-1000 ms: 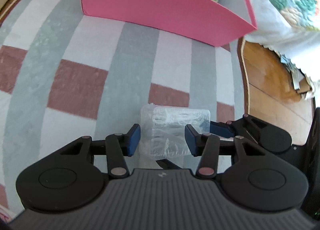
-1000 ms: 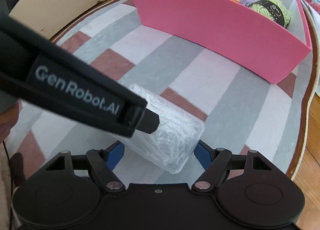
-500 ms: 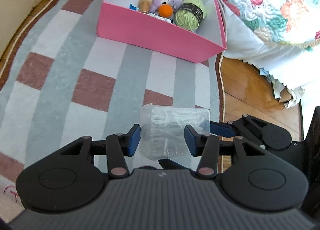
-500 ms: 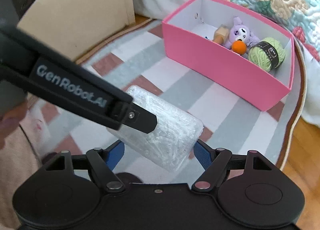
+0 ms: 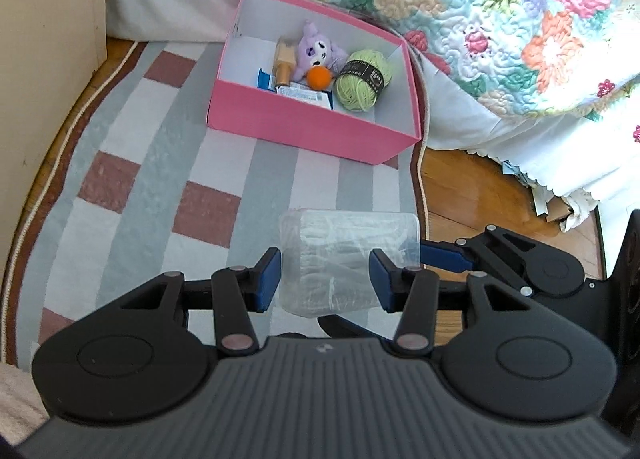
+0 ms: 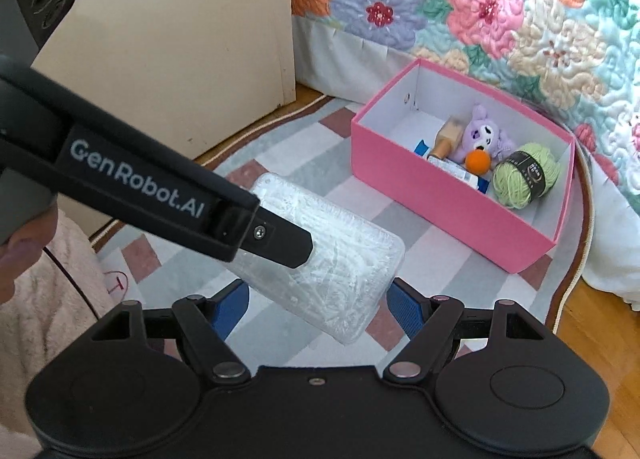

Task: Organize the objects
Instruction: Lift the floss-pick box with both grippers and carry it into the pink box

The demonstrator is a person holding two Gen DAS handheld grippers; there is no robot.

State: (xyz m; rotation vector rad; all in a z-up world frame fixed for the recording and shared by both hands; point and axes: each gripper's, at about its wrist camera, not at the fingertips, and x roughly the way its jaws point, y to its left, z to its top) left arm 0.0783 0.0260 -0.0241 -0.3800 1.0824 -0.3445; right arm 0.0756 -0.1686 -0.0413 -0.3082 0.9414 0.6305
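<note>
both grippers clamp one clear plastic box [image 5: 348, 255], held above the rug [image 5: 132, 163]: left gripper [image 5: 325, 274] across its short width, right gripper [image 6: 318, 309] across its length. its long axis runs between the right pads. advice: move both hands together, keep it level, lower it into the pink box [image 5: 308, 127].

Both tongs [image 5: 325, 279] (gripping the clear box [image 5: 348, 255]) have risen above the rug [image 5: 160, 163].
</note>
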